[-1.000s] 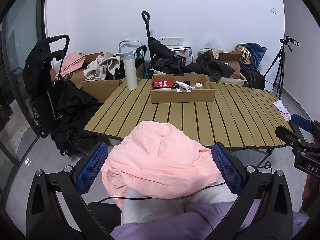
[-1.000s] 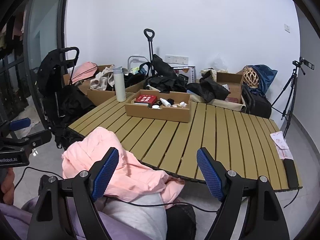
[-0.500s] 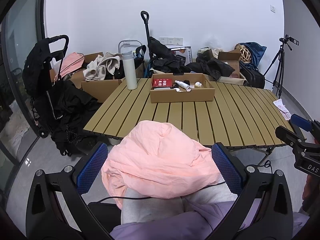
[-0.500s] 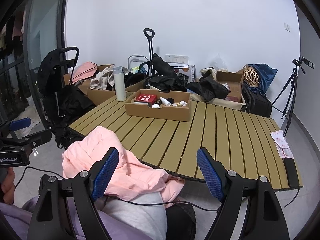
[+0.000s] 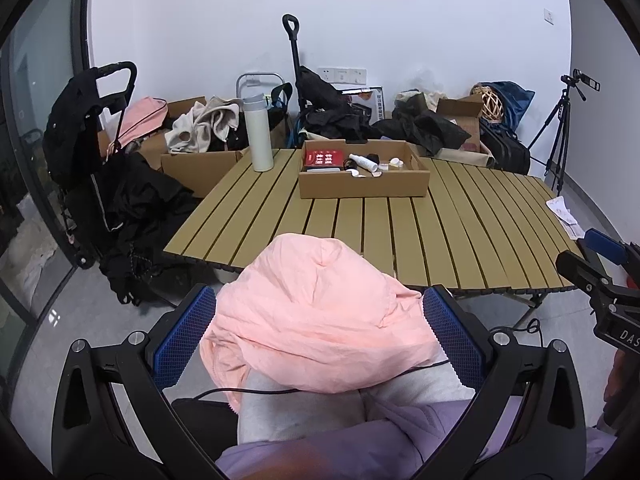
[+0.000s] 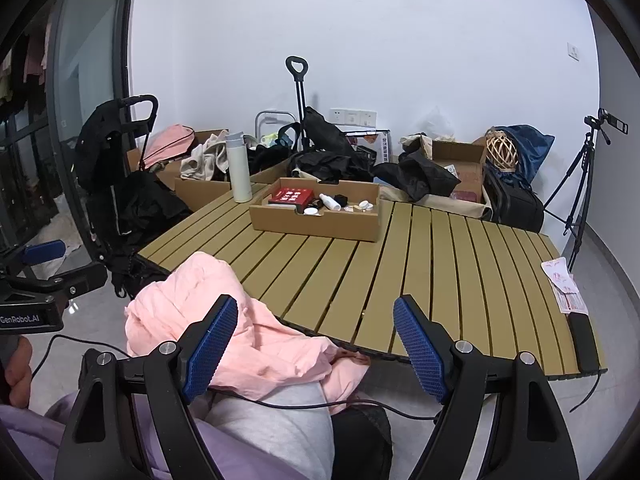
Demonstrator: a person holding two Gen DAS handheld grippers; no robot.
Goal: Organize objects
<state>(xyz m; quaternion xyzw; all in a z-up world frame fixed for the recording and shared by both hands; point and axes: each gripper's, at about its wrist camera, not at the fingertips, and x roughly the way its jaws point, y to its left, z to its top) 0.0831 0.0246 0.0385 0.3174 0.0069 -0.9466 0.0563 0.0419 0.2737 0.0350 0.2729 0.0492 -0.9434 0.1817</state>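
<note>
A pink puffy jacket (image 5: pixel 320 312) lies bunched on the person's lap at the near edge of the slatted wooden table (image 5: pixel 460 216); it also shows in the right wrist view (image 6: pixel 256 336). My left gripper (image 5: pixel 316 336) is open and empty, its blue pads either side of the jacket and above it. My right gripper (image 6: pixel 316 348) is open and empty, over the jacket's right part and the table edge. A shallow cardboard box (image 5: pixel 364 176) with a red packet, a small bottle and small white items sits at the table's far side. A white thermos (image 5: pixel 258 132) stands upright left of it.
Open cardboard boxes with clothes (image 5: pixel 200 132), black bags and a stroller (image 5: pixel 92 148) crowd the floor behind and left of the table. A tripod (image 6: pixel 580 184) stands at right. Papers (image 6: pixel 564 288) and a black phone (image 6: pixel 584 340) lie on the table's right end.
</note>
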